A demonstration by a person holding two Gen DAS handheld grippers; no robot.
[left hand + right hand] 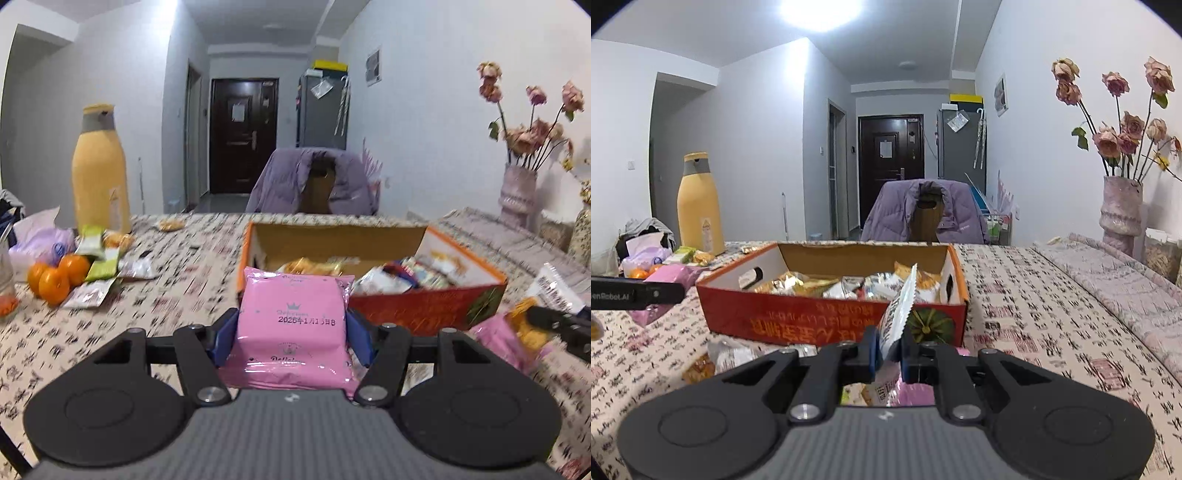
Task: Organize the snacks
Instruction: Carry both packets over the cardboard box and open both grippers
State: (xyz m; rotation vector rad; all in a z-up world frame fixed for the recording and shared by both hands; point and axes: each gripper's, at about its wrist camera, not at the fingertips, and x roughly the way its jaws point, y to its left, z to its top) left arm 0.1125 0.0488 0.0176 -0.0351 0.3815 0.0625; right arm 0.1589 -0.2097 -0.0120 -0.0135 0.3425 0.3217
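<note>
Left gripper: blue fingers pinching a pink snack packet by its two sides, held upright above the patterned tablecloth, just short of the near wall of the orange cardboard box. Date stamp legible on packet face.

Right gripper: fingers nearly together, clamping a white snack packet edge-on, serrated seam up, just before the box's near wall.

Box open-topped, near table middle, holding assorted wrapped snacks in silver and orange.

Loose on the cloth toward the left edge: tangerines, green packets, silver wrappers. Tall yellow bottle upright behind them, near the far edge.

More packets under and just beside the right gripper: pink one, clear-wrapped one.

Vase of dried roses at far right corner. Chair draped with purple jacket beyond far edge.
</note>
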